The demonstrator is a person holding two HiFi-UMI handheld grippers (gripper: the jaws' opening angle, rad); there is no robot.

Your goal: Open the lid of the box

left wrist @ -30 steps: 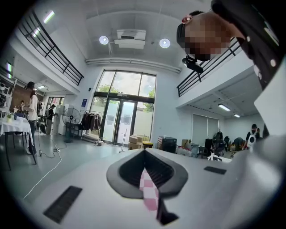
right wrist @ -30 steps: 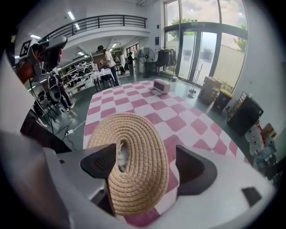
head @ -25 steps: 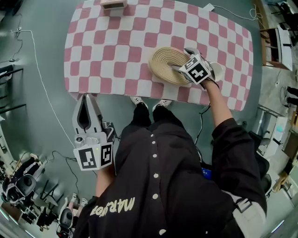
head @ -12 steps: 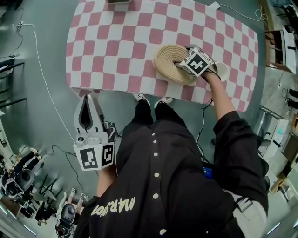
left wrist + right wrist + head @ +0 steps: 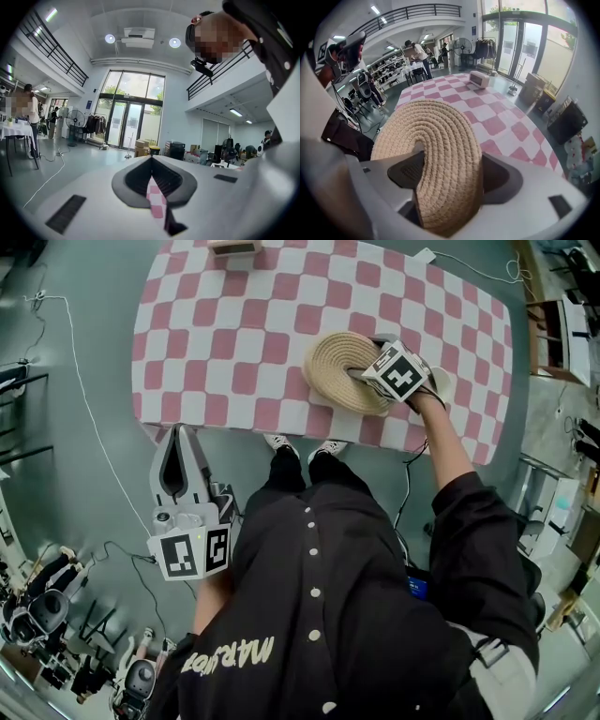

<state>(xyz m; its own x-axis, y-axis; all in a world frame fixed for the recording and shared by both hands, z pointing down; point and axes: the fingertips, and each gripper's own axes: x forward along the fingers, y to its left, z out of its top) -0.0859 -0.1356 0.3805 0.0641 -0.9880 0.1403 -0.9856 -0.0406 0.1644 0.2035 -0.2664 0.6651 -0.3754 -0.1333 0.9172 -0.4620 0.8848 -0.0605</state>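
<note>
One woven lid (image 5: 333, 367), right gripper (image 5: 447, 173) closing around it.

Lid (image 5: 337, 367) at table (image 5: 234, 334) front, small object (image 5: 234, 247) behind

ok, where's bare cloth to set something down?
Free: left half of the checkered cloth, from the woven lid to the small box at the far edge; also the far-right corner, short of the white cable. Crowded: near right edge, where the right hand-held gripper sits, jaws closing on the lid.
</note>
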